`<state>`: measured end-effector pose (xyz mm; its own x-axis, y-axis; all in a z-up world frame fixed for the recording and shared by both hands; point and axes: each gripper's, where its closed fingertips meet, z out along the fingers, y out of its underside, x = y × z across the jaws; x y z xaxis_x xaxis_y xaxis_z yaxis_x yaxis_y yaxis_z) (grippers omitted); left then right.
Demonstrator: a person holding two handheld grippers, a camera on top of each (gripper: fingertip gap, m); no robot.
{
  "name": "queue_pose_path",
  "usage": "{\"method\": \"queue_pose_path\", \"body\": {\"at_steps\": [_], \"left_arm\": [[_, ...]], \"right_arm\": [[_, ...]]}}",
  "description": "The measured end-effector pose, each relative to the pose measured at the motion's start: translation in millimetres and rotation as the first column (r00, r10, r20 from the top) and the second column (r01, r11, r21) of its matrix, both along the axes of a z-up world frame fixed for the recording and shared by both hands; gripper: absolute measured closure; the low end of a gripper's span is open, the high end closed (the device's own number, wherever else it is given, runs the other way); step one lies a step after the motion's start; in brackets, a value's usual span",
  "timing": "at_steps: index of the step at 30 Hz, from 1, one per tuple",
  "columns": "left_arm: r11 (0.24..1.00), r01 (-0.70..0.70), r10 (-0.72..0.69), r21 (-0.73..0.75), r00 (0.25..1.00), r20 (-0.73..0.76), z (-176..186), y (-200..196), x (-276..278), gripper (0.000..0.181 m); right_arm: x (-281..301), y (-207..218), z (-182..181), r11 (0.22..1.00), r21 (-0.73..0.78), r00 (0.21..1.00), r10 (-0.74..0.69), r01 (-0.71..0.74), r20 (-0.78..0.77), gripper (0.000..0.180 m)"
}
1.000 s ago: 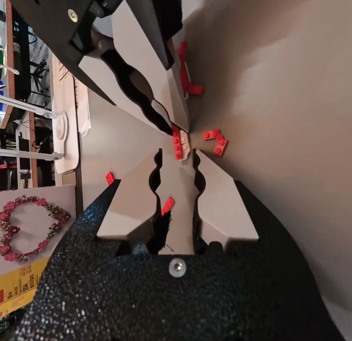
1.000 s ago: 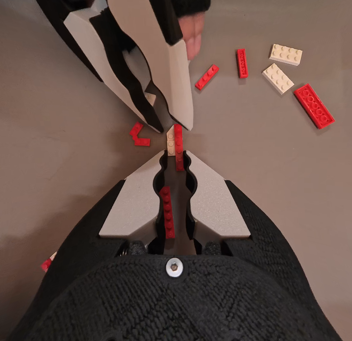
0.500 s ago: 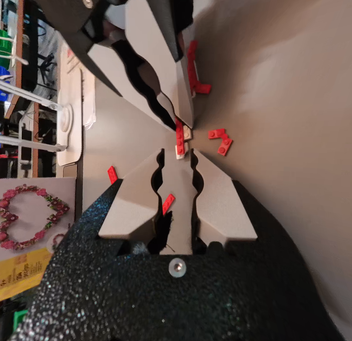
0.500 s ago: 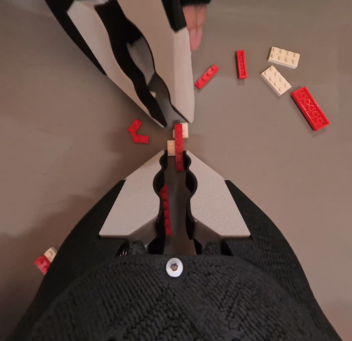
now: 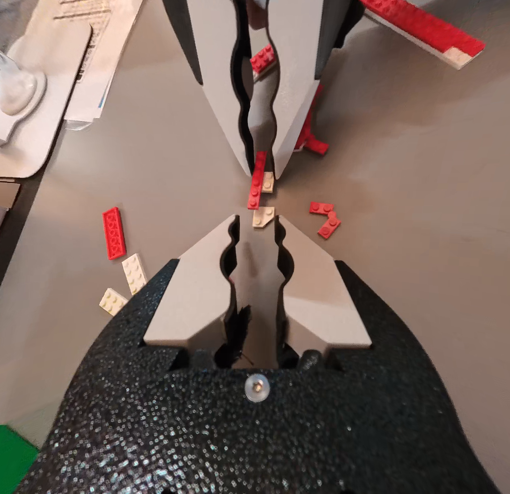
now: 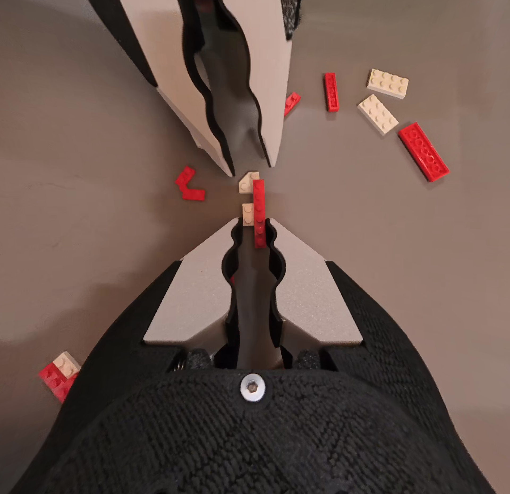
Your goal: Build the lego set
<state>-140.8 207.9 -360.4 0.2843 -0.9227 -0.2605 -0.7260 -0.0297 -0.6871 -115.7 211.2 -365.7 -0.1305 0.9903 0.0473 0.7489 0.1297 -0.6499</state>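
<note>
While the two grippers face each other tip to tip over the grey counter (image 6: 386,232), the right gripper (image 6: 252,218) is clamped on a small assembly: a long narrow red plate (image 6: 259,213) with a small cream plate (image 6: 247,214) alongside it. Both pieces sit between its fingertips, and the red plate's far end sticks out toward the other gripper.

Left gripper (image 5: 256,218): jaws parted, nothing held. Its tips sit just short of a loose cream corner-cut plate (image 5: 262,217) lying flat on the counter. From the right wrist view this same piece lies just beyond the red plate's free end; touching or not, cannot tell.

Scattered nearby:
- two small red plates (image 6: 190,184) set in an L, beside the assembly
- one wide red plate (image 6: 423,151), two cream 2x4 plates (image 6: 377,114), and a narrow red strip (image 6: 331,91), well apart on the counter
- long red-and-cream built section (image 5: 419,25), raised at an angle behind the right gripper
- paper sheets (image 5: 82,53) at the counter's far edge
</note>
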Motion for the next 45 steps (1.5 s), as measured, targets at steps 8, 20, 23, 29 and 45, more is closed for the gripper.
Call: {"method": "queue_pose_path", "body": {"at_steps": [8,20,23,29,45], "left_arm": [[1.000,0.005,-0.005,0.008,1.000,-0.007,3.7,-3.1,-5.1,0.157],[1.000,0.009,-0.009,-0.015,0.999,-0.033,-5.2,-2.0,0.5,0.157],[0.999,0.005,-0.007,-0.048,0.999,-0.035,-6.9,-0.6,0.5,0.156],[0.995,0.001,-0.006,-0.104,0.999,-0.044,-9.2,0.0,-3.5,0.160],[0.988,0.026,-0.031,-0.153,0.999,-0.028,-10.6,-0.7,-2.2,0.171]], "right_arm": [[-8.2,-4.3,-2.3,0.999,0.026,1.000,0.023,-0.023,0.017,0.166],[-12.7,-3.9,-4.8,0.999,0.048,1.000,0.024,-0.025,0.019,0.166],[-13.0,-3.7,-4.8,0.999,0.044,1.000,0.024,-0.025,0.012,0.166],[-13.4,-3.3,-4.8,0.999,0.043,1.000,0.026,-0.026,0.002,0.165],[-13.5,-4.5,-4.8,1.000,0.009,1.000,0.026,-0.025,-0.017,0.159]]}}
